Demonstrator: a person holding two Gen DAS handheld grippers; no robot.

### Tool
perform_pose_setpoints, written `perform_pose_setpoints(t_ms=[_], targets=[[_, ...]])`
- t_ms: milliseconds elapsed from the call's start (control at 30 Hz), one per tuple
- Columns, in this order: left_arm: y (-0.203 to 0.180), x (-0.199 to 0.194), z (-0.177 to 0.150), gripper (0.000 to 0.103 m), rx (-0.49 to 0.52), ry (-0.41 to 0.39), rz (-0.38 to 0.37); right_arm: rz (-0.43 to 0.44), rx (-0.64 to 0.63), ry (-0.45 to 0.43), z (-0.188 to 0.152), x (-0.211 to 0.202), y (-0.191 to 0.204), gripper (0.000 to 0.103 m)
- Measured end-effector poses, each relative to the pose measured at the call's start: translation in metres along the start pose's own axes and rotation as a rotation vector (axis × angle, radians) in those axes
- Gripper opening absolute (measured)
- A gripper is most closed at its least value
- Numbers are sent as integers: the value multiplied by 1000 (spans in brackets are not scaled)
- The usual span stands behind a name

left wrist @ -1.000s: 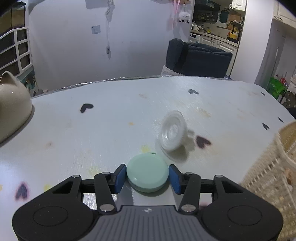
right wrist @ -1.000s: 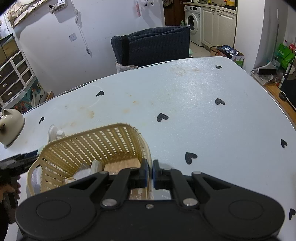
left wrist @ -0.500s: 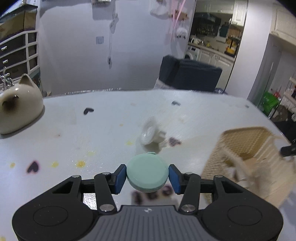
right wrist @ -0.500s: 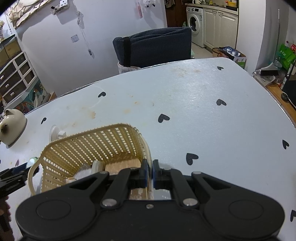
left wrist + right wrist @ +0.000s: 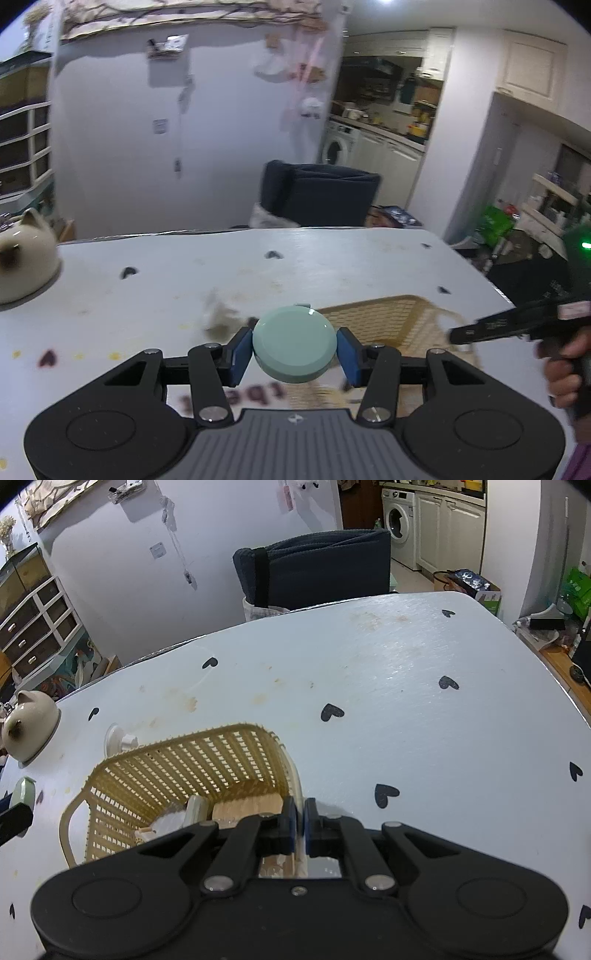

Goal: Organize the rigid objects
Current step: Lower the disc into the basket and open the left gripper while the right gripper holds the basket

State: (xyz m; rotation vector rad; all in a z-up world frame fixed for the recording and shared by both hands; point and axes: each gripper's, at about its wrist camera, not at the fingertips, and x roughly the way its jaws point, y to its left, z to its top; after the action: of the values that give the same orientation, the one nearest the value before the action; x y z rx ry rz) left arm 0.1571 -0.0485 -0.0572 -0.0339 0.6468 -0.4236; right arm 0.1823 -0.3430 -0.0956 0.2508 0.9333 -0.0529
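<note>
While carrying: we are pinching the mint disc (image 5: 294, 345) in the left gripper (image 5: 294, 350), lower centre.
Right gripper (image 5: 300, 821): pressed together on the basket (image 5: 236, 734) rim.
Next: we are needing the disc over the basket mouth before letting go.

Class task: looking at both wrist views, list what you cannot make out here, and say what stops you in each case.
- Basket contents: right wrist view, mostly hidden by the right gripper.
- Basket in the left wrist view: motion-blurred, partly behind the green disc held in the left gripper.
- White suction cup: its lower part hidden by the basket rim.
</note>
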Motion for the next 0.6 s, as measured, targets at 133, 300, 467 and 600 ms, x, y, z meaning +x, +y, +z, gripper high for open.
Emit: perform_pose_setpoints(t_ms=[133,300,467,600], targets=[[-23,5,-1,50,29,19,-43,1,1,0,0,0,0,5],[-45,14,-6,50,57,51,-72,-1,-11,2,1,1,1,5],[-55,25,-12,50,98,112,-70,3,-10,-3,0,0,0,5],[-57,32,-17,50,126,154,-47,14,-6,-9,-2,0,-1,5]])
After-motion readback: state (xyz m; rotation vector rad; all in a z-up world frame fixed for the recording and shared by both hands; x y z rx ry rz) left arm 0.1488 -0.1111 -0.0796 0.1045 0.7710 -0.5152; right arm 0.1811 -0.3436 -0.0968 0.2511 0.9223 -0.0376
